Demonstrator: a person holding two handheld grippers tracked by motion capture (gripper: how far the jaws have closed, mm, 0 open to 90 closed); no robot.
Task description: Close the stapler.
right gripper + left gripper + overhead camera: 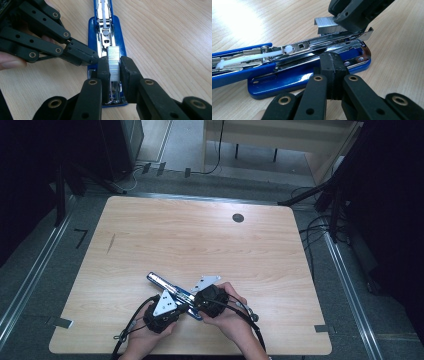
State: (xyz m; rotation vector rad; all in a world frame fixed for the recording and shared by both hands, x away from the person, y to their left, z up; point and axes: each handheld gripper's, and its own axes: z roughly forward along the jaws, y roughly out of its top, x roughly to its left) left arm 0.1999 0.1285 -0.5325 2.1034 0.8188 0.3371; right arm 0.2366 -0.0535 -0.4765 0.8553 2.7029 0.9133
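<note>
A blue stapler [162,283] lies opened flat near the table's front edge, its metal magazine [322,41] exposed with a white pusher [288,49] inside. My right gripper [115,67] is shut on a silver strip of staples [114,62], held just above the magazine's front end. In the left gripper view the strip [328,25] hangs from the right gripper [352,15]. My left gripper [332,62] is shut with nothing between its jaws, its tips against the side of the stapler's blue base [287,77]. From the right gripper view the left gripper [92,58] comes in from the left.
The wooden table [200,240] has a round cable hole [238,218] at the back right and a dark mark [111,243] at the left. Both hands [235,320] rest at the front edge. Cables and metal rails run on the floor around the table.
</note>
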